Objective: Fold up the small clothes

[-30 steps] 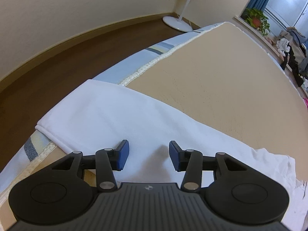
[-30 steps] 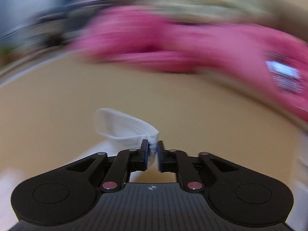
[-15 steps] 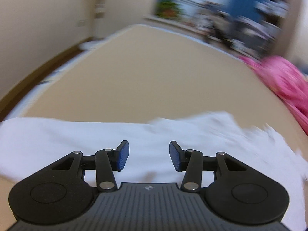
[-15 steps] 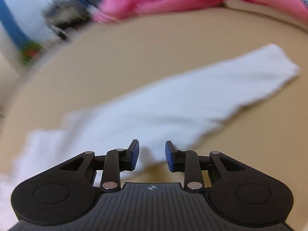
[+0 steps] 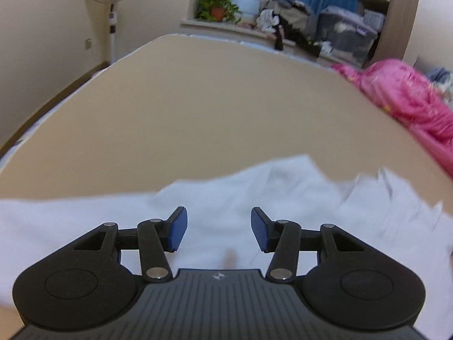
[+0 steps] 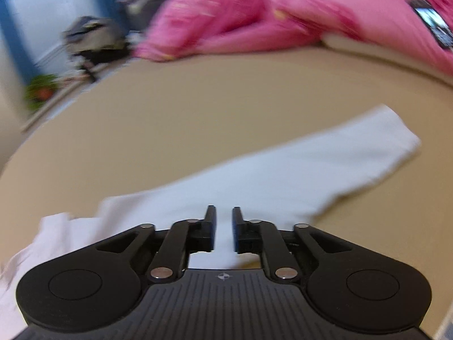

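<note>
White garment [image 6: 283, 175] lay spread on the tan bed surface [image 5: 212, 113], one sleeve stretched rightward. The left gripper [image 5: 219, 228] hovered over it with jaws wide apart, empty. The right gripper [image 6: 223, 226] showed a narrow gap, gripping nothing. Pink bedding [image 6: 283, 22] lay beyond.

Soft indoor light; motion blur; fisheye bending
</note>
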Motion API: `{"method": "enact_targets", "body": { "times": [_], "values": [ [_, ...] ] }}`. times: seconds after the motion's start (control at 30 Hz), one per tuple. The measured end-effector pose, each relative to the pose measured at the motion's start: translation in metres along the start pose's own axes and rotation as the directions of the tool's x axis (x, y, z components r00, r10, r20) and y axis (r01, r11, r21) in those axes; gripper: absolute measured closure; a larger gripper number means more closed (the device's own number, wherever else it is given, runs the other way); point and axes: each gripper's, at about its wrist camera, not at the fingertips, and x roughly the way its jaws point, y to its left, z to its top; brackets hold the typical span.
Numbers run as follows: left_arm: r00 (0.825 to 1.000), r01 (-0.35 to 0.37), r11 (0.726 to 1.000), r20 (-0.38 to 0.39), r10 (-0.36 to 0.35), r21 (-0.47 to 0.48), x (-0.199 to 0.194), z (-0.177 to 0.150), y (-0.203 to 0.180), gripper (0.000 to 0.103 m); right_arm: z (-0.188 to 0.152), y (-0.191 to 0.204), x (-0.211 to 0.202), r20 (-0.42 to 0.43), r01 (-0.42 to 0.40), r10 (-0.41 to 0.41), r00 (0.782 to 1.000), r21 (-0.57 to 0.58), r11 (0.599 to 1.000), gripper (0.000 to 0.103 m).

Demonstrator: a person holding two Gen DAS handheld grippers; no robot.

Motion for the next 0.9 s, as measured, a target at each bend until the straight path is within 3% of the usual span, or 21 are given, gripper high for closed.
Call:
{"method": "enact_targets", "body": {
  "times": [0.1,0.23,0.33,0.43,0.47,0.5,0.53,0.57,0.6,0.67,0.7,0.73,0.77,0.8,0.83,0.9],
  "values": [
    [1.0,-0.027,0.999,0.001,0.027,-0.037,0.035,0.021,-0.016,0.046,-0.001,0.022,0.002,-0.029,-0.099,0.097,0.995,-0.078,0.992,0.076],
    [1.0,-0.017,0.993,-0.014,0.016,-0.113,0.081,0.044,-0.033,0.045,-0.003,0.041,0.011,-0.086,-0.166,0.156,0.984,-0.128,0.978,0.076],
    [1.0,0.008,0.996,-0.028,-0.011,-0.09,0.107,0.056,-0.051,0.035,-0.008,0.046,0.013,-0.125,-0.201,0.182,0.975,-0.161,0.966,0.076],
    [0.997,0.035,0.998,-0.067,-0.038,-0.043,0.133,0.057,-0.064,0.035,-0.012,0.055,0.017,-0.156,-0.228,0.198,0.968,-0.205,0.952,0.076],
    [0.994,0.045,0.999,-0.094,-0.047,-0.022,0.142,0.057,-0.066,0.055,-0.016,0.057,0.014,-0.164,-0.236,0.204,0.965,-0.215,0.947,0.076],
    [0.991,0.066,0.998,-0.12,-0.065,0.007,0.149,0.056,-0.069,0.084,-0.02,0.059,0.011,-0.173,-0.243,0.208,0.963,-0.221,0.944,0.076],
    [0.991,0.071,0.996,-0.12,-0.065,0.045,0.152,0.058,-0.071,0.089,-0.019,0.058,0.013,-0.18,-0.246,0.209,0.961,-0.222,0.943,0.076],
    [0.996,0.058,0.997,-0.071,-0.055,0.045,0.149,0.063,-0.067,0.09,-0.02,0.059,0.014,-0.188,-0.248,0.208,0.96,-0.222,0.943,0.076],
    [1.0,0.02,1.0,-0.015,-0.02,-0.017,0.145,0.067,-0.056,0.091,-0.019,0.058,0.016,-0.195,-0.248,0.207,0.959,-0.221,0.943,0.076],
    [1.0,0.01,0.98,0.002,-0.01,-0.197,0.147,0.068,-0.034,0.088,-0.02,0.056,0.018,-0.202,-0.246,0.203,0.958,-0.217,0.945,0.076],
    [0.999,0.022,0.986,-0.035,-0.028,-0.162,0.152,0.067,-0.04,0.082,-0.02,0.055,0.019,-0.205,-0.247,0.204,0.957,-0.214,0.945,0.076],
    [0.998,0.003,0.998,-0.069,-0.007,-0.062,0.154,0.067,-0.054,0.072,-0.019,0.054,0.019,-0.208,-0.246,0.203,0.957,-0.211,0.946,0.076],
    [0.998,-0.047,0.998,-0.05,0.049,0.03,0.149,0.067,-0.067,0.067,-0.019,0.054,0.021,-0.211,-0.245,0.201,0.956,-0.209,0.947,0.076],
    [0.997,-0.08,0.994,0.016,0.079,0.077,0.135,0.066,-0.075,0.065,-0.019,0.053,0.022,-0.215,-0.244,0.2,0.956,-0.206,0.947,0.076],
    [0.995,-0.074,0.995,0.075,0.068,0.071,0.121,0.064,-0.077,0.064,-0.019,0.052,0.022,-0.217,-0.245,0.2,0.955,-0.204,0.948,0.076],
    [0.992,-0.017,1.0,0.122,0.015,0.016,0.101,0.055,-0.076,0.064,-0.02,0.053,0.023,-0.222,-0.252,0.205,0.953,-0.206,0.946,0.076]
  ]
}}
